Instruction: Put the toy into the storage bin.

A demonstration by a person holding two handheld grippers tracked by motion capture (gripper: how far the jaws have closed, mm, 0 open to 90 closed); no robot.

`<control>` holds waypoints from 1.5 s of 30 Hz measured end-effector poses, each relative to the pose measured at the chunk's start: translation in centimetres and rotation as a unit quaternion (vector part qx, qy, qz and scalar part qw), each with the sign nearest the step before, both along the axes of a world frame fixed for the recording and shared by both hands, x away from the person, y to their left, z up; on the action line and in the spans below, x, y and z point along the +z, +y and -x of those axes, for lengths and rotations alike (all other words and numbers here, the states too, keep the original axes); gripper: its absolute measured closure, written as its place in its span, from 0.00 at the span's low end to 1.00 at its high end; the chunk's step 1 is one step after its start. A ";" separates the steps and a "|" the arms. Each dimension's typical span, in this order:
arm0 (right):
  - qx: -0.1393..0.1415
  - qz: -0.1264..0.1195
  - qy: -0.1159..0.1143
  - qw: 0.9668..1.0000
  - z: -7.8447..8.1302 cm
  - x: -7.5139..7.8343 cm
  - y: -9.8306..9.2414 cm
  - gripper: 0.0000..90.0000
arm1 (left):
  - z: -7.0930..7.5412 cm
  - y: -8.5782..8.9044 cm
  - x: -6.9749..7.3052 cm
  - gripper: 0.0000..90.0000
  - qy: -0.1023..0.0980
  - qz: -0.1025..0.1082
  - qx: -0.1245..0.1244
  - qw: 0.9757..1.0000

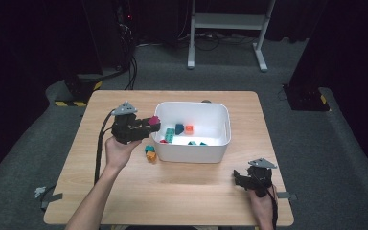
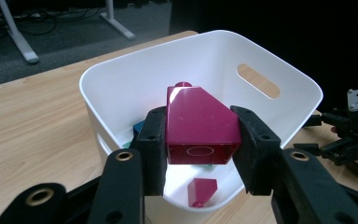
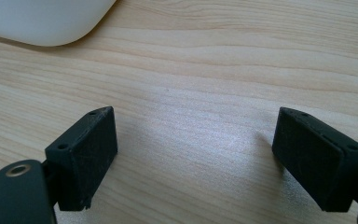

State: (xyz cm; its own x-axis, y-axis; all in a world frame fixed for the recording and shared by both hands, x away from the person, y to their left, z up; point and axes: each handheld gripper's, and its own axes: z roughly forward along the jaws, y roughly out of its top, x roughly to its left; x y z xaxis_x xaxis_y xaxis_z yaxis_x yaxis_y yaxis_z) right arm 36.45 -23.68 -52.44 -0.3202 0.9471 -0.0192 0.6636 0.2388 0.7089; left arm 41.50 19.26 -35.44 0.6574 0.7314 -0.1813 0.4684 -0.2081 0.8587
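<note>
Oddly, nothing here bears readable writing: the magenta block [image 2: 200, 128] pinched between the left gripper [image 2: 199, 149] pads shows plain glossy faces, one stud and a round hollow underneath, as it hangs above the near rim of the white bin [image 2: 303, 88]. Down inside, the block hides most of the teal and blue pieces, leaving a small magenta piece [image 2: 202, 190] clear. Meanwhile the right gripper [image 3: 193, 154] sits low over the wooden table [image 3: 214, 60], jaws spread with nothing between them, the bin's corner cut off at the frame edge.

Blocks [image 1: 150, 153] left of bin [image 1: 220, 143]
</note>
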 end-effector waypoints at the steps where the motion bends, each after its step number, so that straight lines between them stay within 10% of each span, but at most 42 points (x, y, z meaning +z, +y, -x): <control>1: 0.000 0.000 0.000 1.000 0.0 0.0 0.0 0.15 | -0.2 -0.2 0.0 0.65 0.000 -0.001 -0.001 1.000; 38: 0.000 0.000 0.000 1.000 0.0 0.0 0.0 0.15 | -4.8 -5.1 -2.8 0.64 0.027 -0.048 0.000 0.998; 45: 0.000 0.000 0.000 1.000 0.0 0.0 0.0 0.15 | -4.9 -5.2 -2.6 0.50 0.025 -0.055 0.004 0.998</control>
State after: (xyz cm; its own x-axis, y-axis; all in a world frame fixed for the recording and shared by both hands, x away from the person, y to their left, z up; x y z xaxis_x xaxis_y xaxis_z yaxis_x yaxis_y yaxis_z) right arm 36.45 -23.69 -52.44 -0.3209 0.9469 -0.0196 0.6632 0.2394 0.7092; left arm 46.44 14.04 -38.01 0.6440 0.7535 -0.1323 0.5114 -0.2954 0.8070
